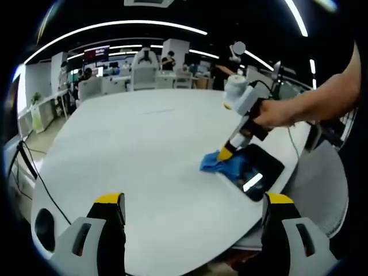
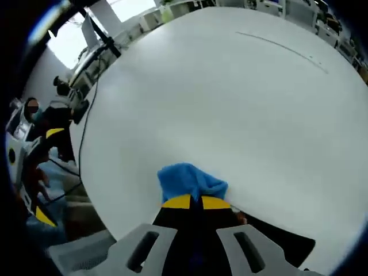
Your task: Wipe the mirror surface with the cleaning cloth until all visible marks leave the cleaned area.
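Pinching blue cloth (image 2: 190, 181) in right claw (image 2: 195, 202), left claw (image 1: 192, 201) wide open

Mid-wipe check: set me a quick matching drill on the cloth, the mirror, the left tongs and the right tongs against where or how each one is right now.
Things:
1. cleaning cloth
2. mirror
3. left tongs
4. right tongs

States:
A. open, holding nothing, above the white table
B. dark slab lying flat near the table's edge
C. blue, bunched up, at the mirror's edge
D. shut on the cloth

Pairs: 1-C, 2-B, 3-A, 4-D
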The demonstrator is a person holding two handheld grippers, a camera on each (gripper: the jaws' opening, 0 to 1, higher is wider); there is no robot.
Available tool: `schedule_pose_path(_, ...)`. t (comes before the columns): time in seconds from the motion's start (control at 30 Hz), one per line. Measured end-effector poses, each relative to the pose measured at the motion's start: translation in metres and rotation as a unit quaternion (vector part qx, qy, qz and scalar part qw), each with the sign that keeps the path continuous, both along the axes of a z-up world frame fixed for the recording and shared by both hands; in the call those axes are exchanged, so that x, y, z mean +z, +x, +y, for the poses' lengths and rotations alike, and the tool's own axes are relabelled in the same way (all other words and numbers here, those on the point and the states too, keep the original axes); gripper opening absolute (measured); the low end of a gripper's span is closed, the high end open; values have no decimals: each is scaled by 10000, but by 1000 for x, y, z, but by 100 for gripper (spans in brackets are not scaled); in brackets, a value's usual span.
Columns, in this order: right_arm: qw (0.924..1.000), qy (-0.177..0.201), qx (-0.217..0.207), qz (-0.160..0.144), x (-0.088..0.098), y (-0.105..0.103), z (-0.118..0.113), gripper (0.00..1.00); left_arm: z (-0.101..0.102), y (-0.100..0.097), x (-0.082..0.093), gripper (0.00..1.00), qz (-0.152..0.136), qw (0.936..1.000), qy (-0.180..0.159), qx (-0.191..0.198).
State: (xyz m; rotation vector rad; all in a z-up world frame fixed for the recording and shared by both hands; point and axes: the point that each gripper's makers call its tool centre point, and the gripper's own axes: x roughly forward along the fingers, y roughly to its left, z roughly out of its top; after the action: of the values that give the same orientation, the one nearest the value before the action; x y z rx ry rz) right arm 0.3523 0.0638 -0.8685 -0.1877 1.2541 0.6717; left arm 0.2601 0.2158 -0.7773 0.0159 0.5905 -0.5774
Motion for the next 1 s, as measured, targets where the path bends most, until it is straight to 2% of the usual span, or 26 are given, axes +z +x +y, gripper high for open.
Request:
schedule_pose_path(0.3, 9999, 94, 121, -63, -1, 1, -4, 0, -6, 3, 5, 100, -71, 10000, -10, -4)
schedule_pose_path(0.8, 9997, -138, -188, -37, -1, 3, -54, 0, -10, 2, -1, 100, -37, 10000, 14, -83)
schedule_pose_path(1.0, 9995, -252, -183, -60, -2, 3, -52, 0, -11, 5, 1, 100, -62, 9999, 24, -116)
